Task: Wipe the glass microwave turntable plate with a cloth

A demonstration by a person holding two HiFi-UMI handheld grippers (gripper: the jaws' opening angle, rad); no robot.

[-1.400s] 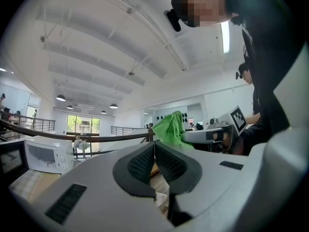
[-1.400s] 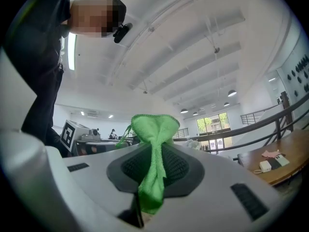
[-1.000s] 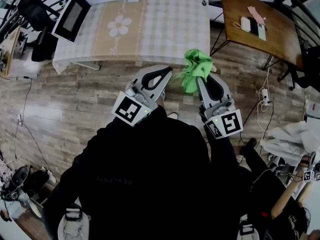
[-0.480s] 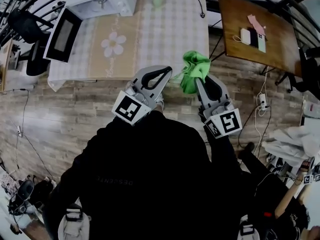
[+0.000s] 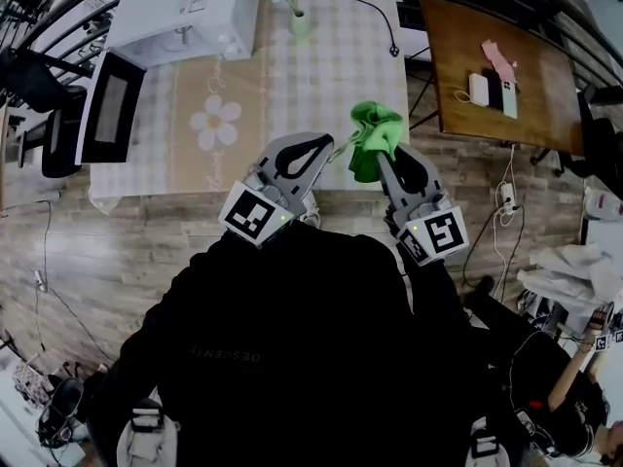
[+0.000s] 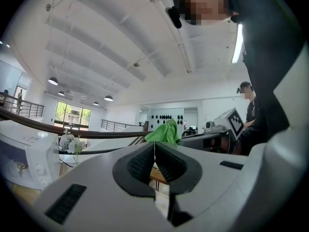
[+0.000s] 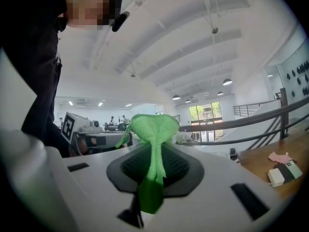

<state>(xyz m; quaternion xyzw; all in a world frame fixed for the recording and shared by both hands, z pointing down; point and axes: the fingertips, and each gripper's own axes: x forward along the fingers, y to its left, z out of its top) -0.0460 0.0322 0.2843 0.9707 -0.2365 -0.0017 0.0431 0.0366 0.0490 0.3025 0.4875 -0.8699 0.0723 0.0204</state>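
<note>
The right gripper [image 7: 154, 164] has its fingers closed tight on the green cloth [image 7: 153, 129]; a narrow fold runs down between the pads and the bunched rest stands up above the tips; the left gripper [image 6: 154, 159] is pressed shut too, pad against pad, with nothing between them; both are held close to the person's chest, side by side, the cloth just beside the left gripper's tip without touching it; ahead stands the table [image 5: 336, 76] with a checked cover, and on its far left corner the white microwave [image 5: 180, 13], its door [image 5: 105, 105] swung wide open; a small vase [image 5: 300, 22] stands near it.
</note>
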